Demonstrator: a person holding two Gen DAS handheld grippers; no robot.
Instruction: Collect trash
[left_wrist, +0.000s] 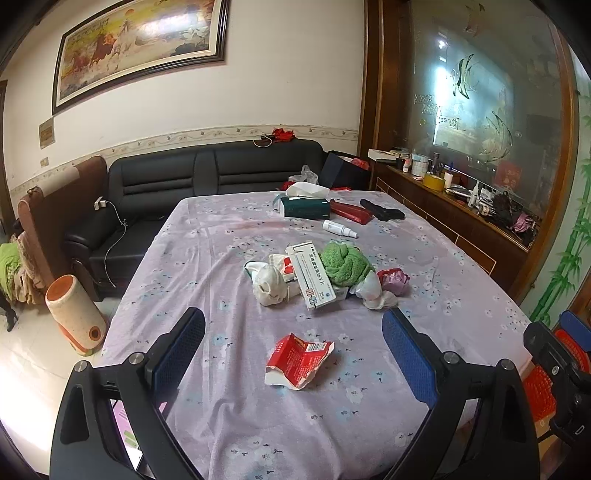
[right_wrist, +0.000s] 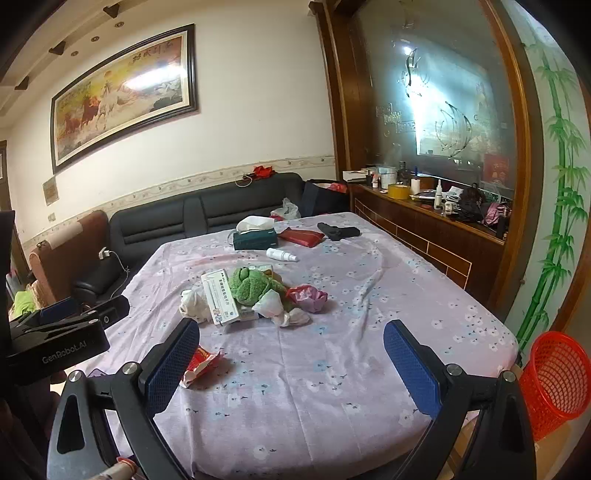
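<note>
A torn red carton (left_wrist: 299, 360) lies on the lilac tablecloth (left_wrist: 258, 424), between and just beyond my open, empty left gripper (left_wrist: 293, 345). It also shows in the right wrist view (right_wrist: 201, 363), by the left finger of my open, empty right gripper (right_wrist: 291, 349). Farther in lies a pile: a white medicine box (left_wrist: 310, 275), crumpled white tissue (left_wrist: 267, 284), a green cloth (left_wrist: 343, 264), a white bag (left_wrist: 373, 291) and a pink-red wrapper (left_wrist: 393, 278). A red mesh waste basket (right_wrist: 556, 380) stands beyond the table's right edge.
At the far end lie a tissue box (left_wrist: 304, 206), a red pouch (left_wrist: 349, 212), a black object (left_wrist: 382, 210) and a white spray bottle (left_wrist: 338, 229). A black sofa (left_wrist: 166, 184), a wooden sideboard (left_wrist: 454, 210) and a cream-orange bin (left_wrist: 75, 317) surround the table.
</note>
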